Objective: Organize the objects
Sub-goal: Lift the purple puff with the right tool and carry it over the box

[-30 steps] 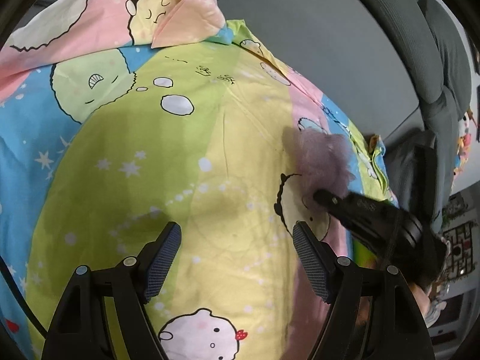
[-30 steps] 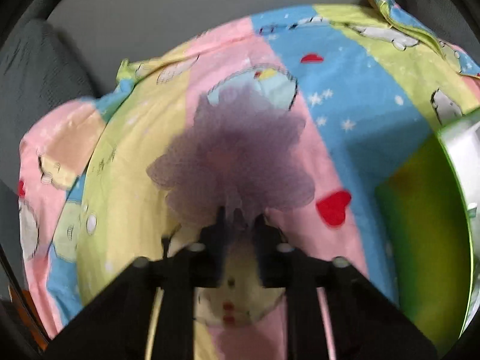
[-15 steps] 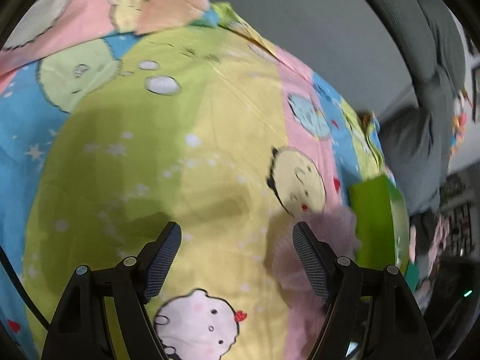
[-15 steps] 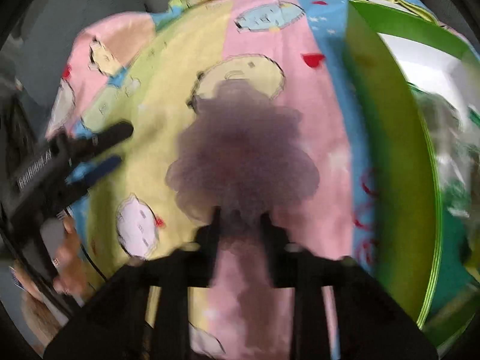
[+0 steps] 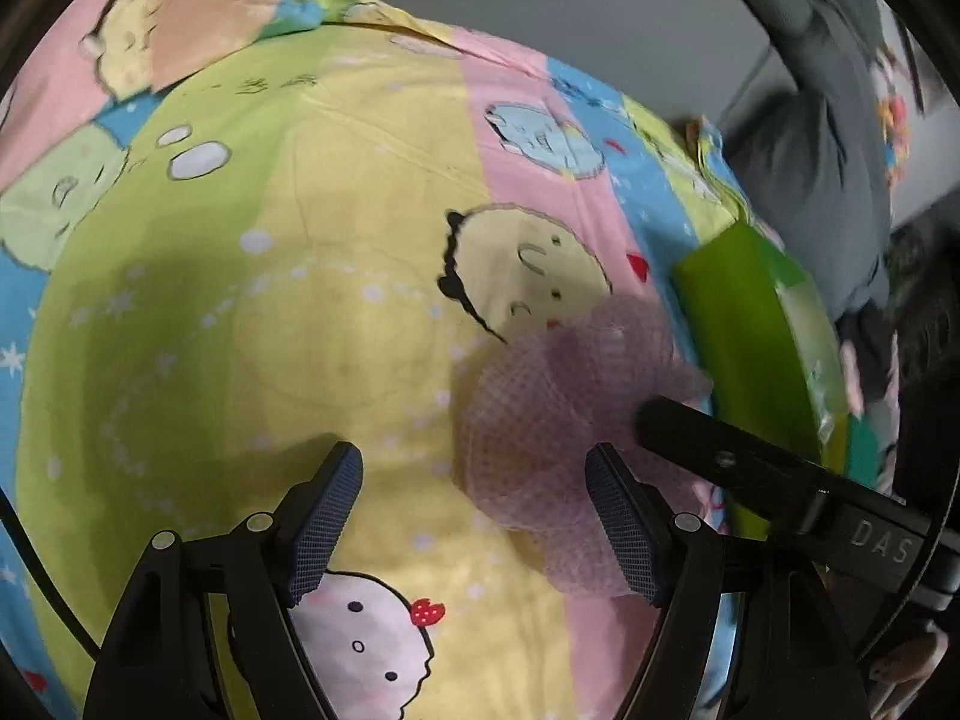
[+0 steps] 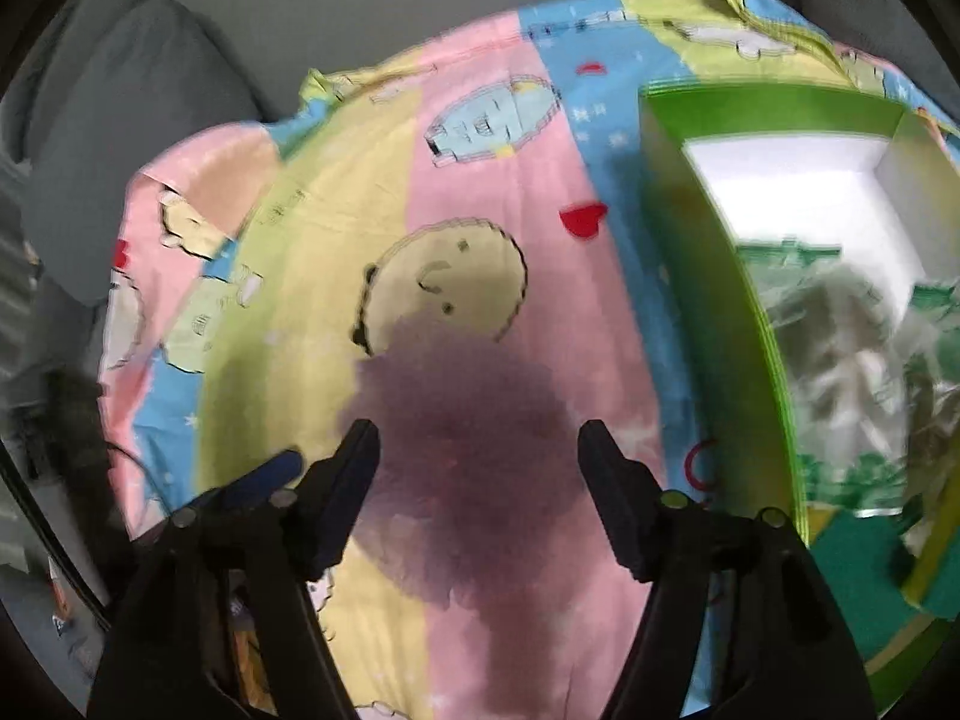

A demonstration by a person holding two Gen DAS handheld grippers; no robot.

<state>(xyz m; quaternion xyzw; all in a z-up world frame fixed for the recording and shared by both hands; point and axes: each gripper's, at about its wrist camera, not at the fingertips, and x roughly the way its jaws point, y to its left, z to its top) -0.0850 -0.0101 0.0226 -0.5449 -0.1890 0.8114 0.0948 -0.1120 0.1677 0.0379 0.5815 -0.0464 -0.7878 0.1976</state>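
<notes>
A purple mesh puff (image 5: 558, 420) lies on the cartoon-print sheet (image 5: 336, 276), just left of a green box (image 5: 738, 324). My right gripper (image 6: 477, 438) hovers over the blurred puff (image 6: 468, 462). Its jaws are opening, with the puff between them and neither pad pressing on it. One of its black fingers (image 5: 720, 456) reaches in from the right in the left wrist view. My left gripper (image 5: 473, 462) stands open above the sheet. Nothing is gripped in it, and the puff sits just beyond its right finger.
The green box (image 6: 708, 312) has a white inside and holds crinkled clear plastic packets (image 6: 852, 372) and something dark green. Grey sofa cushions (image 6: 120, 120) rise behind the sheet, which is draped over a rounded seat. A grey cushion (image 5: 840, 120) stands at the right.
My right gripper carried the puff across the sheet to beside the green box, then its jaws spread and let it go. My left gripper shifted and rolled, staying open.
</notes>
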